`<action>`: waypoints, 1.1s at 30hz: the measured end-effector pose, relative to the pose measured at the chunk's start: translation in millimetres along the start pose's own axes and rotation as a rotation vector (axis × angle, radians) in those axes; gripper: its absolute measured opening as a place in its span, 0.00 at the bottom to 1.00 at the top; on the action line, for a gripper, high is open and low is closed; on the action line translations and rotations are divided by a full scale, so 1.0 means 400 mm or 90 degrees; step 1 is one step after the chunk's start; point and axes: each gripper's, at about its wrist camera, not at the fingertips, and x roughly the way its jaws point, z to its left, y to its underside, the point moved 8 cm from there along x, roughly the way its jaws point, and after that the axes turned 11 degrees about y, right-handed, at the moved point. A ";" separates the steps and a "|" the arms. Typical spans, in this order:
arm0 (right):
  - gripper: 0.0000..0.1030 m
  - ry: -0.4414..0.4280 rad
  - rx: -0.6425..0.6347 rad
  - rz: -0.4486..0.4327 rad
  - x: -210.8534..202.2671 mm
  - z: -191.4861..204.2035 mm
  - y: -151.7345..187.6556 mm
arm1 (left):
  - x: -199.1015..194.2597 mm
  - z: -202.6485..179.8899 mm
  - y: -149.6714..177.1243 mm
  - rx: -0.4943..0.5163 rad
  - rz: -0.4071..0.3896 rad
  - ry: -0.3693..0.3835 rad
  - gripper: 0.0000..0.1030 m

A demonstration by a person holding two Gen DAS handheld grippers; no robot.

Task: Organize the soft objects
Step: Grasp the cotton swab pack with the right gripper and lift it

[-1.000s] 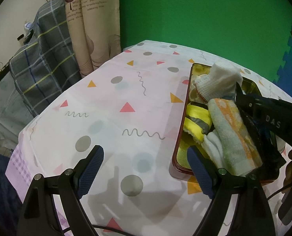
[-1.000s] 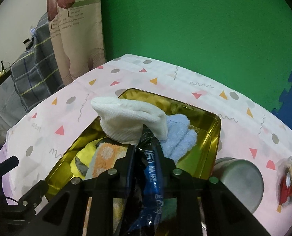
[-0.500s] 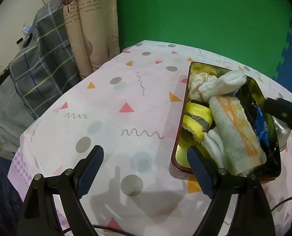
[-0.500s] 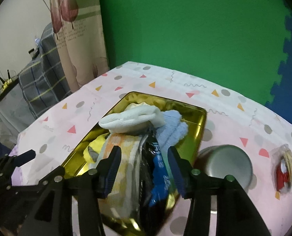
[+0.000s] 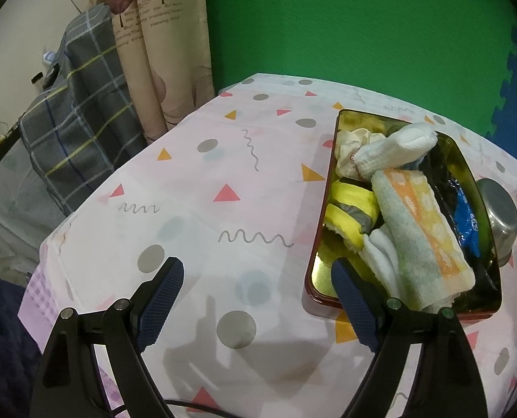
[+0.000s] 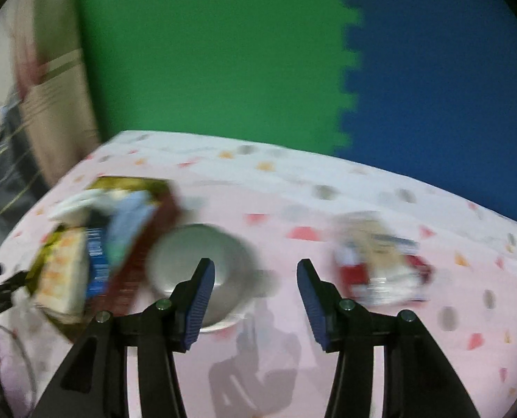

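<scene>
While blurred, right hand-held gripper (image 6: 255, 278) gapes empty.

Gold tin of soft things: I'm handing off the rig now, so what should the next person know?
Left hand-held gripper: open, empty, over the tablecloth.
Right hand-held gripper: open, empty, between the metal bowl and a red-and-white packet.
Done: towel, white sock, yellow roll and blue wrapper lie in the gold tin.
Left: the packet, if it counts as soft.

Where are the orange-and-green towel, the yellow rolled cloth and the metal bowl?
orange-and-green towel (image 5: 420, 230): left wrist view, middle of the roll.
yellow rolled cloth (image 5: 352, 209): left wrist view, its top fold.
metal bowl (image 6: 192, 261): right wrist view, blurred, its upturned base.
</scene>
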 end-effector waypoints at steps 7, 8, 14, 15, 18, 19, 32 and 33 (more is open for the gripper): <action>0.49 0.044 0.036 0.028 0.109 -0.162 -0.023 | -0.010 -0.015 -0.004 -0.002 -0.012 0.022 0.82; 0.49 0.045 0.037 0.032 0.124 -0.175 -0.023 | -0.013 -0.018 -0.004 0.001 -0.016 0.020 0.82; 0.49 0.026 0.053 0.062 0.219 -0.201 -0.021 | -0.016 -0.046 -0.007 0.035 -0.032 0.023 0.82; 0.50 0.023 0.050 0.068 0.230 -0.198 -0.015 | -0.016 -0.050 -0.007 0.038 -0.032 0.025 0.82; 0.51 0.010 0.036 0.079 0.246 -0.181 0.007 | -0.015 -0.061 -0.004 0.049 -0.032 0.027 0.82; 0.51 0.005 0.032 0.074 0.244 -0.176 0.013 | -0.016 -0.064 -0.004 0.051 -0.032 0.027 0.82; 0.24 -0.060 0.010 0.040 0.095 -0.098 0.103 | -0.037 -0.106 -0.002 0.073 -0.039 0.028 0.82; 0.24 -0.064 0.010 0.033 0.072 -0.096 0.112 | -0.044 -0.113 -0.004 0.078 -0.044 0.031 0.82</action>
